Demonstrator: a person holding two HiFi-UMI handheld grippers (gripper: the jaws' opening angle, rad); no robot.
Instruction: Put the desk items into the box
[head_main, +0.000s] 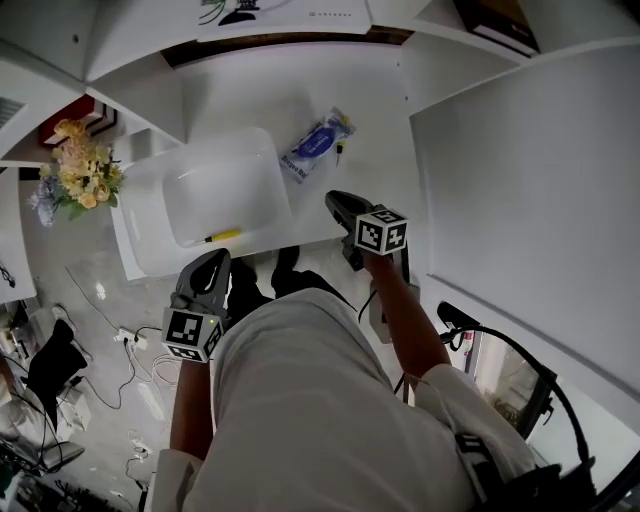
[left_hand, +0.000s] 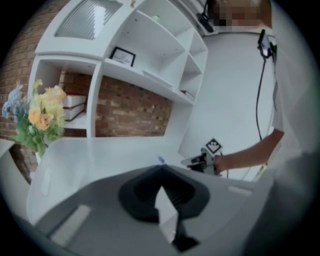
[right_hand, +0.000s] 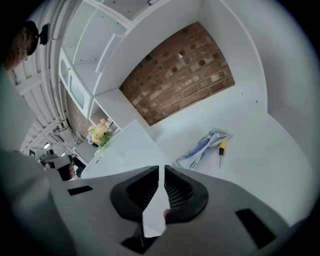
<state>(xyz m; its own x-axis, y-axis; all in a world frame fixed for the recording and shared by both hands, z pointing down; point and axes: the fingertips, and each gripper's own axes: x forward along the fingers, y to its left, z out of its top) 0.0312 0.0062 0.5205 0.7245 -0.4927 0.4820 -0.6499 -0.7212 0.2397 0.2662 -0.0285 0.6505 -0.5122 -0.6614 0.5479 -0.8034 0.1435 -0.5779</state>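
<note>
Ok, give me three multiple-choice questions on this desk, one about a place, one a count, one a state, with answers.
1. Where is the yellow pen? A on a shelf; B in the white box; C in a gripper.
2. How many items lie on the desk outside the box? A two; B four; C none.
3. The right gripper has its jaws: A wide apart; B clamped on the pen; C together, empty.
B: it lies on the box floor. A: only the packet and the screwdriver. C: the tips meet, nothing between.

desk: white desk (head_main: 240, 100) | on it: white box (head_main: 150, 222); blue packet (head_main: 318, 145); small tool (right_hand: 220, 152), likely a screwdriver
</note>
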